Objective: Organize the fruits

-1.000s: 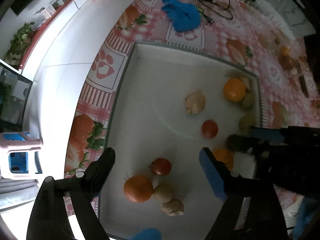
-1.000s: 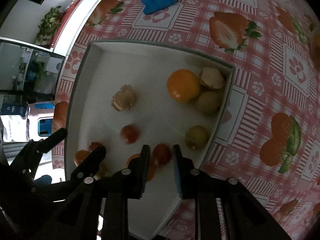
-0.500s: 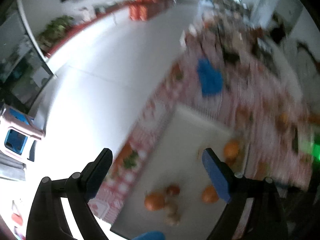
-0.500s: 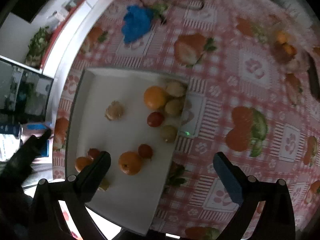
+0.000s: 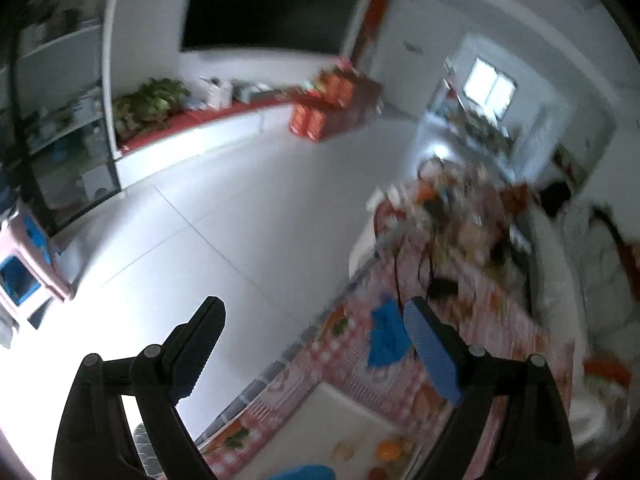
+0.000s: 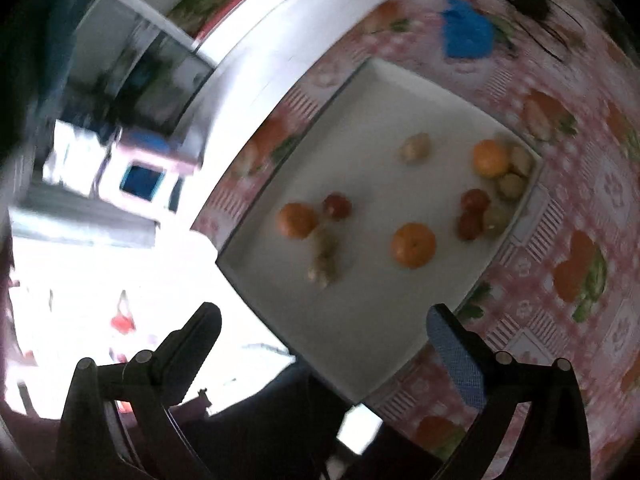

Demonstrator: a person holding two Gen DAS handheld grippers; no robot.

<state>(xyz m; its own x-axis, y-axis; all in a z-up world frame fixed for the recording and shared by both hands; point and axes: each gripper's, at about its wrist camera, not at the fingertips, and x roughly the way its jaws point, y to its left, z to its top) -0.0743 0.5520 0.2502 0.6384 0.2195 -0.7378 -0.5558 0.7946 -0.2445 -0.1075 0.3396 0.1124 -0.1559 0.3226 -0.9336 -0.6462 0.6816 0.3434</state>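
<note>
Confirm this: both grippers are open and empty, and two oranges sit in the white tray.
Not quite. The right wrist view shows three oranges in the white tray. The left gripper and right gripper are indeed open and empty.

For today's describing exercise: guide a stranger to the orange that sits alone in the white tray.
Find the white tray on the pink strawberry-print tablecloth. Three oranges lie in it. Pick the orange towards the near edge: nothing touches it, whereas the other two sit against smaller fruits.
</note>
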